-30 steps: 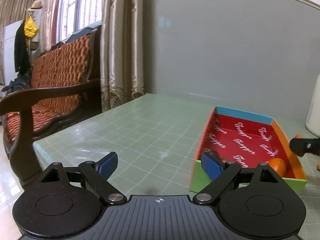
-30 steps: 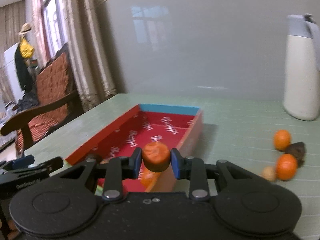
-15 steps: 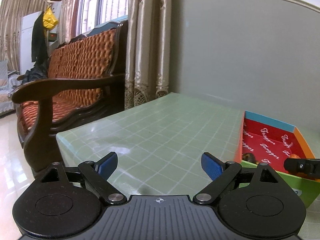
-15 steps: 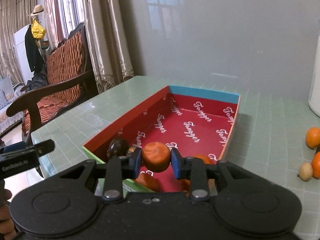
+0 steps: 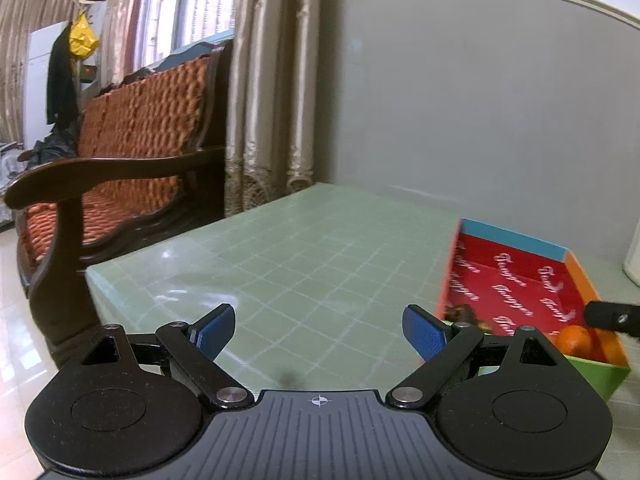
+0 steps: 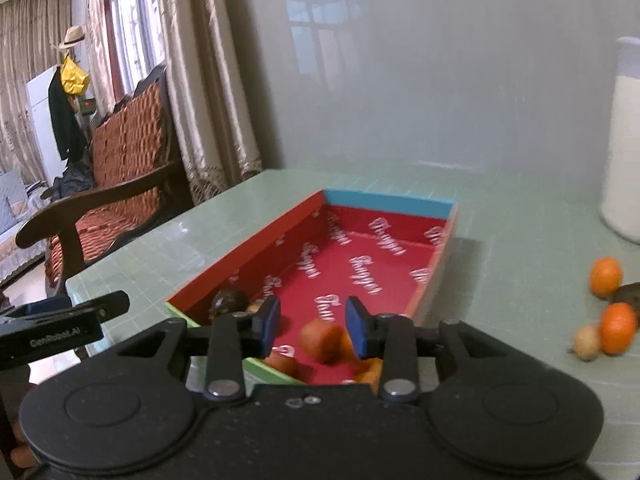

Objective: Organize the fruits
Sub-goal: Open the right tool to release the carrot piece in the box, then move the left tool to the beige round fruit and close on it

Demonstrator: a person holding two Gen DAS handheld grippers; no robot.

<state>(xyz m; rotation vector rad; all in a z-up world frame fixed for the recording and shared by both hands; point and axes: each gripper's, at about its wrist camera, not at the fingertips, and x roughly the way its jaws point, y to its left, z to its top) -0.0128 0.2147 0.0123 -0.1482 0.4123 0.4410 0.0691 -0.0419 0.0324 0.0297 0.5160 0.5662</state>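
As its jaws part, the right tool point(image 6: 313, 323) frees the orange fruit point(image 6: 323, 339) between them

Soft daylight enters through the window point(image 5: 176, 20) at left, reflecting as pale glare on the grey wall point(image 6: 320, 52). Fisheye bending curves the edges, corners go black, and the orange fruit point(image 6: 322, 338) smears with motion blur.

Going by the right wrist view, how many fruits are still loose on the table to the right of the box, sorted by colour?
Orange fruits: 2
Dark brown piece, partly cut off at the picture's edge: 1
Small tan fruit: 1
Total: 4
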